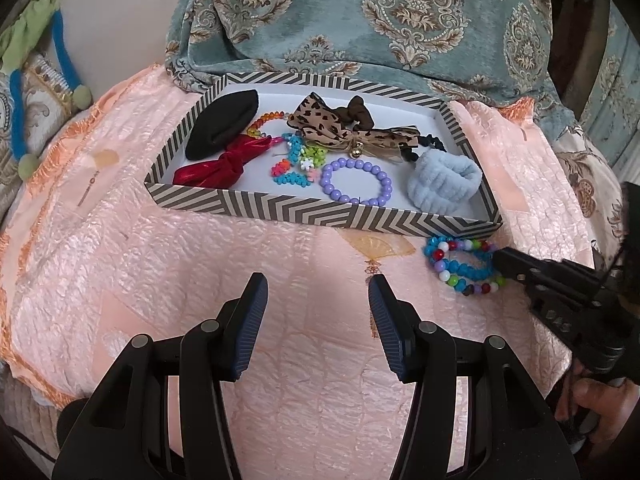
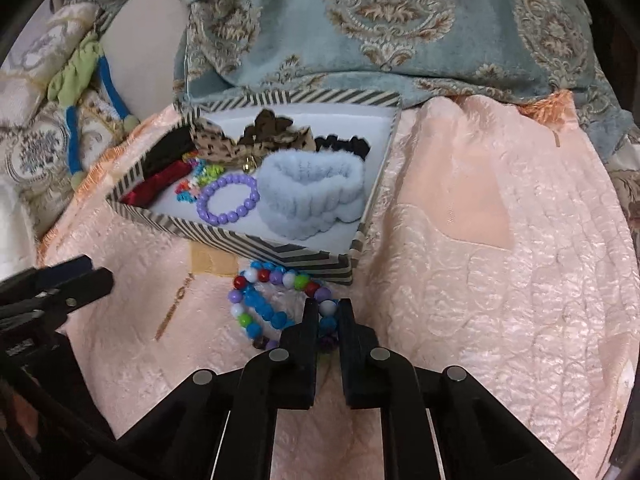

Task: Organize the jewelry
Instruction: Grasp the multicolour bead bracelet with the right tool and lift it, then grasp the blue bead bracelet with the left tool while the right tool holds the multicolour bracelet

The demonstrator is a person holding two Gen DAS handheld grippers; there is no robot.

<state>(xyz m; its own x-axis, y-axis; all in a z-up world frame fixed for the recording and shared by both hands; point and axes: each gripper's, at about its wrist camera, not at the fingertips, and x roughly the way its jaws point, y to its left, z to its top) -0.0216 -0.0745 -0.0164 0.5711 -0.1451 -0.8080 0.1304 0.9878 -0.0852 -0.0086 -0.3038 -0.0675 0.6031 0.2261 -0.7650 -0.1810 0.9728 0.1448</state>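
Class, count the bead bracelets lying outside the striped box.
2: a multicoloured bracelet and a blue bracelet, overlapping on the pink cloth before the box.

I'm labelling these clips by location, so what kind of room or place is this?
Probably a home bedroom or sitting room: a quilted pink cover spreads over a soft surface, ornate blue damask fabric lies behind it, and a striped box holds hair accessories.

Lighting soft, even and moderately bright in both views. Faint sheen on the pink quilted bedspread [image 1: 312, 248]; shadows weak and diffuse. Strong fisheye bending with black vignette at the corners. Centre sharp; slight blur on the striped tray [image 2: 280, 250] in the right wrist view.
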